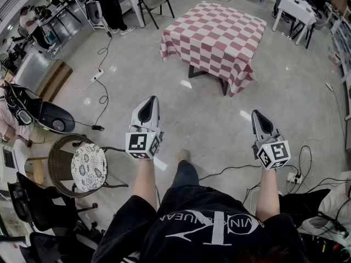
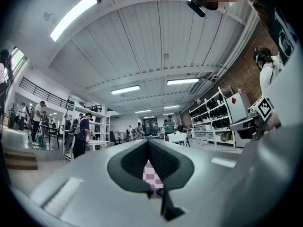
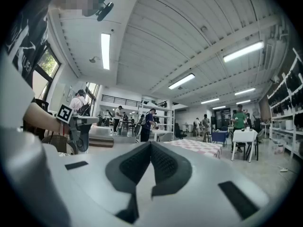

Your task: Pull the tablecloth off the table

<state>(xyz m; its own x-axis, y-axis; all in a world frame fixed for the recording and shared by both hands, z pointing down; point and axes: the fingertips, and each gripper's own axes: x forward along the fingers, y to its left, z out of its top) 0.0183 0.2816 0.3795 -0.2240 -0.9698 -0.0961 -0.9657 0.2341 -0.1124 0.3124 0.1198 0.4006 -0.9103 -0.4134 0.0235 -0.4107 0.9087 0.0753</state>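
In the head view, the tablecloth (image 1: pixel 214 37), checked red and white, is seen spread over the table (image 1: pixel 206 73) and hanging down on every side. Nothing is seen standing on it. The left gripper (image 1: pixel 149 104) and the right gripper (image 1: pixel 259 119) are held well short of the table, with their jaws closed and nothing between them.

A grab would probably fail unless the jaws are opened before the hem is reached. A pull from one corner alone could snag the cloth on the far edge, or drag the table along.

A floor cable (image 1: pixel 103 92) and a power strip (image 1: pixel 97 75) lie to the table's left, and more cable (image 1: pixel 230 171) trails on its near side, so a trip is possible. A wicker chair (image 1: pixel 77 166) stands well apart from the table, on its near left.

In the left gripper view, the jaws are shown pressed together. Only a strip of the checked cloth is glimpsed past them, far off.

In the right gripper view, the jaws are likewise shut and empty. The cloth is seen ahead, with a white table (image 3: pixel 245 136) just beyond the table's right side. Backing room could be limited there.
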